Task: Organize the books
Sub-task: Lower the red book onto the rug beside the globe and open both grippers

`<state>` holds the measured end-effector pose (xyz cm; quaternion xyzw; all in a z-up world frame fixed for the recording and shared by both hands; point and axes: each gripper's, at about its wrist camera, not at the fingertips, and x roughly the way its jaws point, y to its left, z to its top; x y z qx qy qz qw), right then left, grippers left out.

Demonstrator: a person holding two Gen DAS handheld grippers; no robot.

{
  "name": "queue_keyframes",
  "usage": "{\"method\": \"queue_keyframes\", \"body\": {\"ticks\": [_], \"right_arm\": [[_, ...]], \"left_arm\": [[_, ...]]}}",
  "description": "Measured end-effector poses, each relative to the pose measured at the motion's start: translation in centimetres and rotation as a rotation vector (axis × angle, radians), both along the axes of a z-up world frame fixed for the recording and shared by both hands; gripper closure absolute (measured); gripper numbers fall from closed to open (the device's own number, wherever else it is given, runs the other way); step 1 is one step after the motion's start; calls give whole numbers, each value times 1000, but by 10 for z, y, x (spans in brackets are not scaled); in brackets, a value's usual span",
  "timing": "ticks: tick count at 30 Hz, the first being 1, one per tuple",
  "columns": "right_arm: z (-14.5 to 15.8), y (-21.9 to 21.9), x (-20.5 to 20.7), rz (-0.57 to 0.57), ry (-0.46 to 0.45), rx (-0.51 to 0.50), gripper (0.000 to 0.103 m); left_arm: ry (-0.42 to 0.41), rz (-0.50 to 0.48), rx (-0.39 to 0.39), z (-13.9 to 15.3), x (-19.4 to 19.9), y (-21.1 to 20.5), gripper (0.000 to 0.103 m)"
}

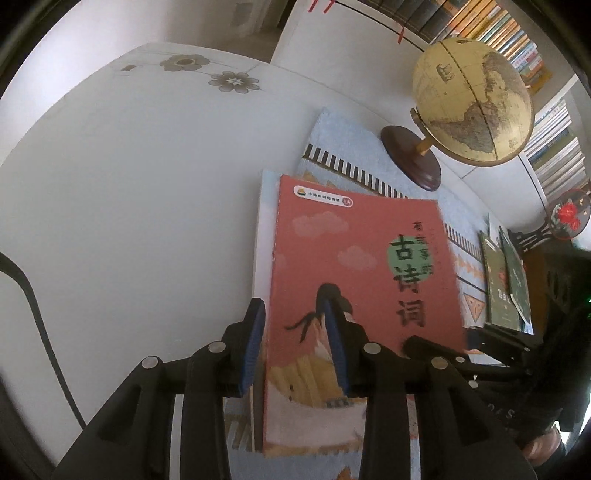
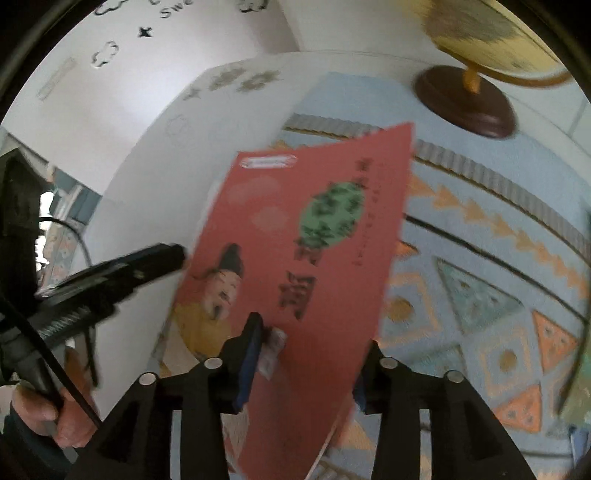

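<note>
On the patterned blue mat [image 1: 461, 236] that covers part of the white worktop [image 1: 129, 192], a red book [image 1: 354, 266] with a robed figure on its cover sits on top of a pale book [image 1: 264, 229] whose edge shows along its left side. Left tool [image 1: 295, 314] stands over the red book's near left corner, its blue-padded fingers [image 1: 255, 332] apart, one off the book's left edge and the other above the cover; whether the pads press on anything I cannot tell. Right tool [image 2: 310, 354] straddles the near right part of the same red book [image 2: 310, 229], jaws moderately parted, the left finger over the cover and the right finger at the book's right edge; the picture is blurred and a grip cannot be made out. Beyond the books a globe [image 1: 472, 99] on a dark wooden base stands at the mat's far edge. To the right, two green books [image 1: 506, 277] lean near a dark stand. Bookshelves [image 1: 509, 33] fill the far corner. A hand [image 2: 70, 417] grips the left tool's handle
</note>
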<state>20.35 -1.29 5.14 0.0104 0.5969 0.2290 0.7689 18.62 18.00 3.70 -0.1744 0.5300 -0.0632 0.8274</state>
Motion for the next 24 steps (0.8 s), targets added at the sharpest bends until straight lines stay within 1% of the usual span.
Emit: {"method": "queue_keyframes", "body": {"ticks": [2, 5, 8, 10, 12, 14, 17, 19, 20, 22, 23, 24], "right_arm": [[3, -14, -11, -18, -15, -42, 61], [13, -34, -27, -31, -49, -31, 61], [28, -57, -52, -57, -81, -23, 61], [42, -79, -76, -77, -113, -28, 61], [56, -97, -101, -87, -142, -48, 60], [71, -118, -129, -96, -177, -78, 56], [93, -144, -163, -117, -242, -112, 53], [115, -169, -193, -144, -295, -137, 53], [125, -183, -208, -165, -322, -146, 51], [139, -202, -227, -200, -358, -146, 49], [147, -215, -239, -225, -376, -141, 49], [150, -222, -245, -240, -385, -137, 49]], "left_arm": [[1, 4, -3, 4, -8, -4, 72], [-22, -5, 3, 17, -25, -20, 72], [-50, -26, 36, 32, -41, -45, 72], [-74, -37, 59, 44, -55, -68, 72], [-95, -56, 64, 55, -70, -94, 70], [-116, -84, 53, 67, -85, -122, 70], [-156, -132, 42, 88, -111, -166, 70], [-196, -176, 30, 106, -131, -197, 66], [-217, -195, 28, 115, -141, -211, 61], [-254, -216, 33, 131, -158, -235, 39], [-287, -224, 37, 140, -169, -248, 23], [-316, -233, 35, 146, -178, -256, 22]]}}
